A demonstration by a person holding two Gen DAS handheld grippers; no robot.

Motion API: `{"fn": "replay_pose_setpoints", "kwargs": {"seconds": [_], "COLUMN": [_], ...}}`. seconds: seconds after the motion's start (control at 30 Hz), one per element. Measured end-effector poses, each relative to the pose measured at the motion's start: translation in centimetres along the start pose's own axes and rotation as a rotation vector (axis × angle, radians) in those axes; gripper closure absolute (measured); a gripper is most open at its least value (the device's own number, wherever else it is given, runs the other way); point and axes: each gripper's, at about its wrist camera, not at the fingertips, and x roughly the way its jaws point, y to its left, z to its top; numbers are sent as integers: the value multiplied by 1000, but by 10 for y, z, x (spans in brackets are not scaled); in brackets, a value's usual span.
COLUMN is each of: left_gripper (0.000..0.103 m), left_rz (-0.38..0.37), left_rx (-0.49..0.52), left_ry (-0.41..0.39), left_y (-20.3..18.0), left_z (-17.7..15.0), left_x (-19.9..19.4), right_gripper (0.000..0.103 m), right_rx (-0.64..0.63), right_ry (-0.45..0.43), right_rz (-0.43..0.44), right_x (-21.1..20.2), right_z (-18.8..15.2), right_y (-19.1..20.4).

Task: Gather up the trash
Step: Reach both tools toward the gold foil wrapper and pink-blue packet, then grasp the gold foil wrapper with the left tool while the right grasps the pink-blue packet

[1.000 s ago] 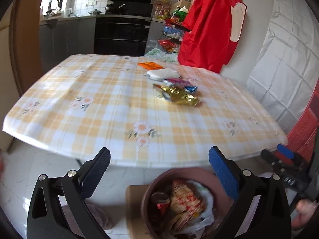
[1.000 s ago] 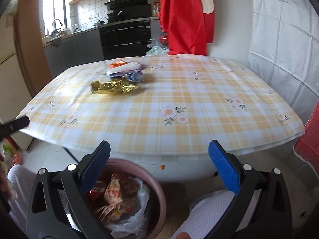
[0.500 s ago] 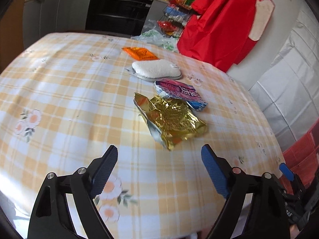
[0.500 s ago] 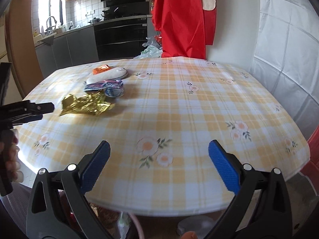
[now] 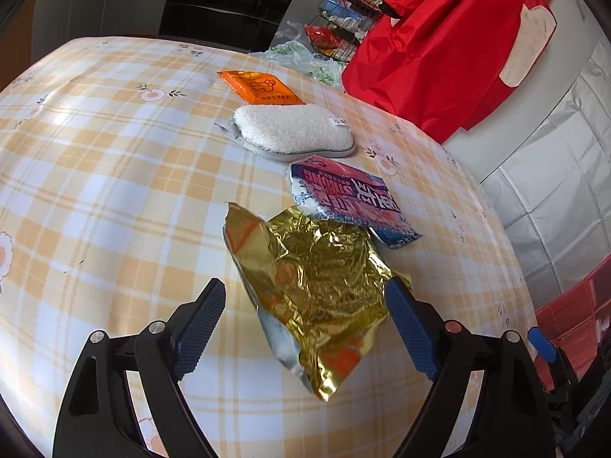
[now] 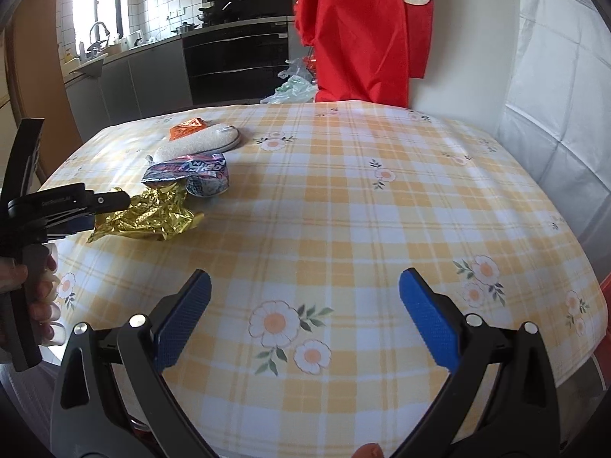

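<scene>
While L tongs (image 5: 305,297) gape astride it, gold wrapper (image 5: 309,286) lies lengthwise; R tongs (image 6: 305,297) open.

"STRONG" — upside-down on pink-blue wrapper (image 5: 345,194)

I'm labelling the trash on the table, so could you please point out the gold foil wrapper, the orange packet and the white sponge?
gold foil wrapper (image 5: 320,278), left wrist view, crumpled middle.
orange packet (image 5: 261,87), left wrist view, printed face.
white sponge (image 5: 292,129), left wrist view, top surface.
</scene>
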Motion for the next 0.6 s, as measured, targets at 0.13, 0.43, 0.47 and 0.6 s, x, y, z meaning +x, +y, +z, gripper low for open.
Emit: {"fn": "replay_pose_setpoints", "kwargs": {"seconds": [0.13,0.43,0.47,0.6], "left_gripper": [26,98,99,100], "left_rz": [-11,-30,-30,-12], "left_rx": [-5,28,37,56], "left_ry": [13,-8,-17,-56], "left_y": [0,16,20,31], "left_z": [4,-6,-9,-19], "left_x": [7,-16,-23,-52], "right_gripper": [6,6,6,6], "right_rx": [-1,-180,-201,-302], "right_ry": [-3,45,50,37], "right_rz": [41,81,99,142], "right_x": [5,19,23,38], "right_z": [8,38,41,54], "right_y": [5,35,40,67]}}
